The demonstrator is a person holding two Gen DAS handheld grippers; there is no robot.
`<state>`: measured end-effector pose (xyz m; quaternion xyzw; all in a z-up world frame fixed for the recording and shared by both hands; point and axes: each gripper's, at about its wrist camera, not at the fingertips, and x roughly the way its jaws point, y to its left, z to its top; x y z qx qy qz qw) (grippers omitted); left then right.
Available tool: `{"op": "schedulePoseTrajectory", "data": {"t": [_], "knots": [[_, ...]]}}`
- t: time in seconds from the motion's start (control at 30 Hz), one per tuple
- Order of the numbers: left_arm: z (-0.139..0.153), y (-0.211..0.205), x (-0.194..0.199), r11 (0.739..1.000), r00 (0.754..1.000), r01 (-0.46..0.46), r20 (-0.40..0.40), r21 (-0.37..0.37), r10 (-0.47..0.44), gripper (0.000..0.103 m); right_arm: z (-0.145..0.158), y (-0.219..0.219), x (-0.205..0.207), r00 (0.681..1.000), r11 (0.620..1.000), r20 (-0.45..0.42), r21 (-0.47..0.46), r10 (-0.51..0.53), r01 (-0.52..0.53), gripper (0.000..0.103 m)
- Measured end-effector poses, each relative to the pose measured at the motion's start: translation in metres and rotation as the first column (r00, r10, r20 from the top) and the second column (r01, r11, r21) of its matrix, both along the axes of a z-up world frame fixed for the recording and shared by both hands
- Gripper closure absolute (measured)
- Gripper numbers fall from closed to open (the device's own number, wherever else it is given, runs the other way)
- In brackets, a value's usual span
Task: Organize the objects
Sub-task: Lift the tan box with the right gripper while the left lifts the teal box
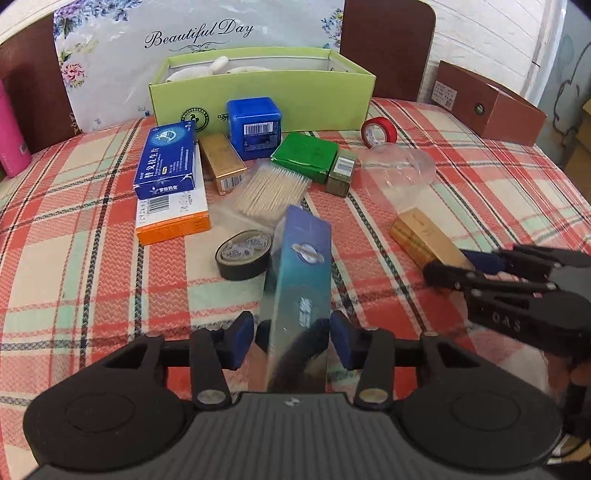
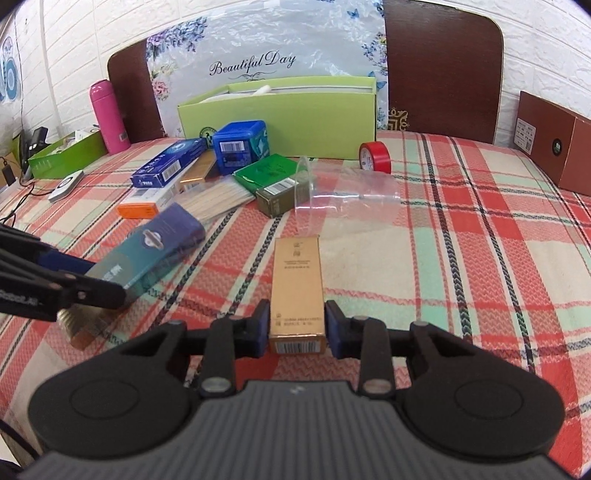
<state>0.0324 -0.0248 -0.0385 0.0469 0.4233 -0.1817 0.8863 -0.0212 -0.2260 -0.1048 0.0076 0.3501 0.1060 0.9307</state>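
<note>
Left gripper (image 1: 291, 328) was closed part-way around a long teal-blue box (image 1: 299, 280), which stood tilted between its blue pads; right pad (image 1: 341, 341) touched the box, left pad (image 1: 240, 334) showed a sliver of gap, so full grip was hard to confirm from the blurred left wrist view. In the right wrist view the same teal-blue box (image 2: 147, 254) sat raised off the bench, held at its near end.

Right gripper (image 2: 297, 325) was nearly closed on a gold box (image 2: 297, 288), pads flanking its near end at the barcode, box lying flat on the checked bench cloth (image 2: 461, 258) and pointing straight ahead. From the left wrist camera the gold box (image 1: 421, 236) lay to the right, with the right gripper (image 1: 461, 271) at its near end.

Ahead of the left gripper: black tape roll (image 1: 242, 254) just left of the box tip, bag of wooden sticks (image 1: 271, 190) beyond it, blue medicine box (image 1: 166, 160) stacked on an orange-white box (image 1: 173, 218) further left, second gold box (image 1: 221, 162), blue cube tin (image 1: 255, 123), green packet (image 1: 304, 155), small olive box (image 1: 341, 171), clear plastic cup (image 1: 399, 166) on its side, red tape roll (image 1: 378, 131). Farthest ahead, open green carton (image 1: 258, 92) with white items inside, against a floral "Beautiful Day" bag (image 1: 195, 33).

Far left of the right gripper: pink bottle (image 2: 109, 116).
</note>
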Motion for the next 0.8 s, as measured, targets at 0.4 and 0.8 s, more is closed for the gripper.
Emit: {"op": "schedulePoseTrajectory", "data": {"t": [0.4,0.8], "knots": [[-0.007,-0.036,0.013,0.995,0.995,0.095,-0.017,-0.007,-0.095,0.055,0.000,-0.002,0.008,1.000,1.000,-0.011,-0.008,-0.011,0.010,0.071],[-0.011,-0.046,0.025,0.998,0.998,0.068,-0.014,0.013,-0.067,0.055,-0.001,-0.001,0.014,1.000,1.000,-0.012,-0.018,-0.009,0.009,0.069]]}}
